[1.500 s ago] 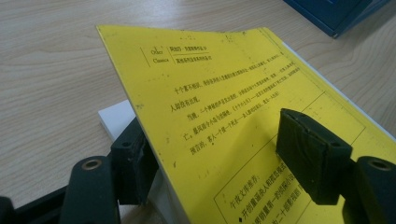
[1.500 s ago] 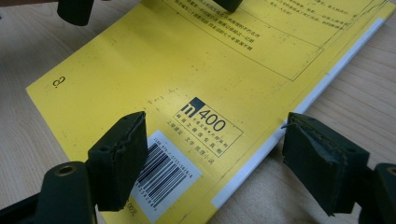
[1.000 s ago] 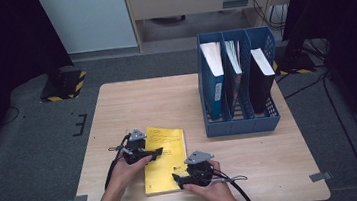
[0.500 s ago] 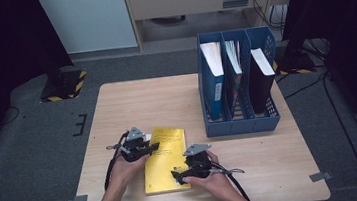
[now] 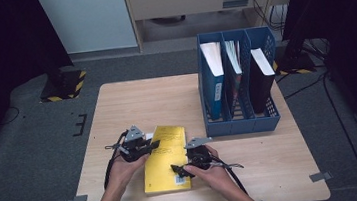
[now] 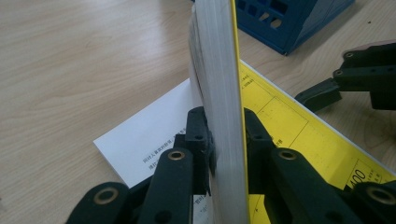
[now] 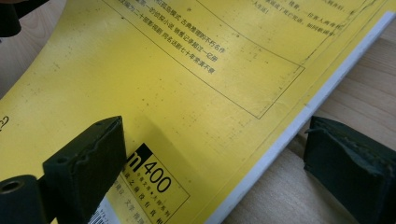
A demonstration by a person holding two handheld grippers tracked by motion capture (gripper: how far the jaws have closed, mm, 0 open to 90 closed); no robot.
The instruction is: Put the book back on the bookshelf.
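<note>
Your left claw (image 6: 227, 140) has just closed on the yellow book's (image 5: 166, 157) lifted edge at the worktop's (image 5: 132, 105) front. Your right claw (image 7: 210, 168) has just opened, straddling the opposite edge. The file rack (image 5: 241, 119) stands just beyond; its contents are indistinct.

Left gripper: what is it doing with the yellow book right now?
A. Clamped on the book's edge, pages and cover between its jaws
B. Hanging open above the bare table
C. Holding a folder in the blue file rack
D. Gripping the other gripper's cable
A: in the left gripper view the left gripper has both jaws pressed against the lifted edge of the yellow book, which lies on the table.
</note>
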